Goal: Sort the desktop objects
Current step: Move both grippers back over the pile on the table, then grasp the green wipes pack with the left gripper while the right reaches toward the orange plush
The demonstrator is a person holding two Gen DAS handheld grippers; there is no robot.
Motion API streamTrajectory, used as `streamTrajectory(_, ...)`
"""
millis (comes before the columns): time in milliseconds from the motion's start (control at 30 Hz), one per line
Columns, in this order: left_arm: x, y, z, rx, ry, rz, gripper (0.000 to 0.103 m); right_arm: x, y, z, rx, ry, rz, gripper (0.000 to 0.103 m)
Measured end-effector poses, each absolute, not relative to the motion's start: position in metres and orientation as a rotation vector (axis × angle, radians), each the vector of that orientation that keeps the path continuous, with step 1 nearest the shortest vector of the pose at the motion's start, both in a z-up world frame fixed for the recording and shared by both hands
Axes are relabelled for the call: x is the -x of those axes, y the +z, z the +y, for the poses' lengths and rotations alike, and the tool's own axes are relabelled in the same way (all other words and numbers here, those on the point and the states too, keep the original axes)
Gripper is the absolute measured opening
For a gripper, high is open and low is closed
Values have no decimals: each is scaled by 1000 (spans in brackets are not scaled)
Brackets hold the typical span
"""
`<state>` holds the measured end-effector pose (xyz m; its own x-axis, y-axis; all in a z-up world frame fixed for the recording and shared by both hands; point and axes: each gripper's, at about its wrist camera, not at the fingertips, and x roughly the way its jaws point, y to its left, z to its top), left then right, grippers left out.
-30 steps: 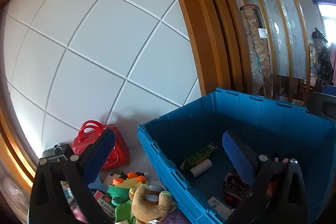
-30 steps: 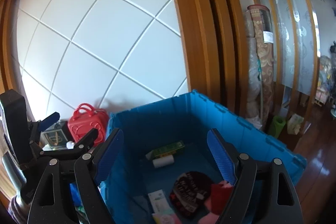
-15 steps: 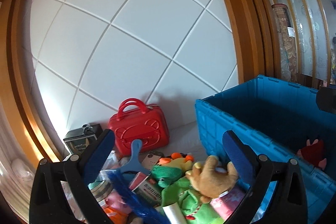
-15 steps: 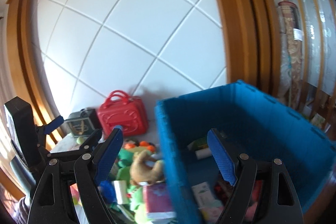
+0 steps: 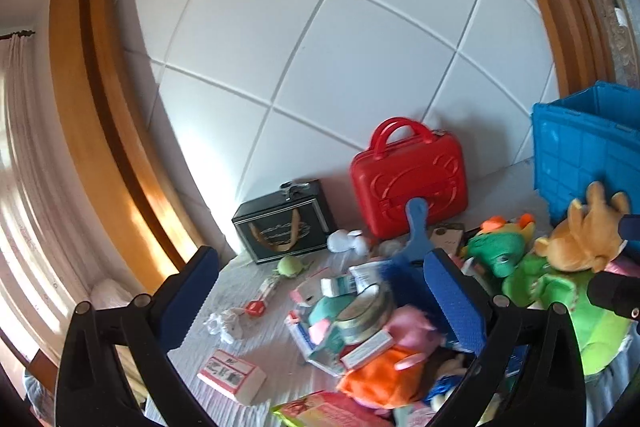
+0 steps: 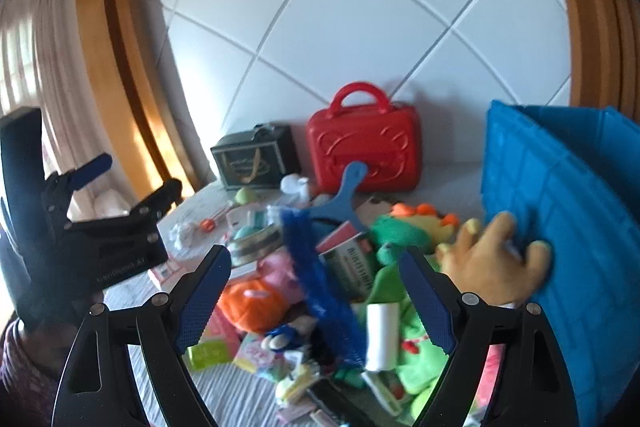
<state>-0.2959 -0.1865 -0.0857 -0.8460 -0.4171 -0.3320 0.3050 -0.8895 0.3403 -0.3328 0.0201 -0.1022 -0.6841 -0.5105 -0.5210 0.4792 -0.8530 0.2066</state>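
A heap of desktop items lies on the grey cloth: a blue brush (image 6: pixel 320 267), a green dinosaur plush (image 5: pixel 500 251), a tan plush (image 6: pixel 492 267) leaning against the blue crate (image 6: pixel 560 207), an orange plush (image 5: pixel 380 375), a round tin (image 5: pixel 368 311) and small boxes. My left gripper (image 5: pixel 320 255) hovers open above the left part of the heap, with nothing between its pads. My right gripper (image 6: pixel 316 253) hangs over the middle of the heap. Its jaws are opening and grip nothing; the brush lies below the gap. The left gripper (image 6: pixel 134 173) also shows at the left of the right wrist view.
A red carry case (image 5: pixel 408 179) and a black box (image 5: pixel 284 235) stand against the white tiled wall. The blue crate (image 5: pixel 588 151) stands at the right. A white and red carton (image 5: pixel 232 377) and crumpled paper (image 5: pixel 224 321) lie apart at the left. A wooden frame borders the left.
Both views have swung left and tipped down, from the inside of the blue crate to the heap of toys. The crate now sits at the right edge. Both grippers stay empty.
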Motion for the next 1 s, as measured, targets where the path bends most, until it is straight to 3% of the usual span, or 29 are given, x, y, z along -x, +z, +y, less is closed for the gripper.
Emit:
streamTrajectory(267,285,-133,-274,-713,-2512,-282,103,365,-179,-81,-934,-2243,107,87)
streamTrajectory(500,270,-176,-306,-825,-2428,-200,103,397,-263,-139,-1180,-2092,95,87)
streamTrajectory(800,254,-217,-332,-939,-2351,-165,103,401,-332,-196,-1237,-2162,188,87)
streamTrajectory(1000,244,-231,-348,-981,-2331,-119,103,412,-350,-213,-1223,-2256,144,103)
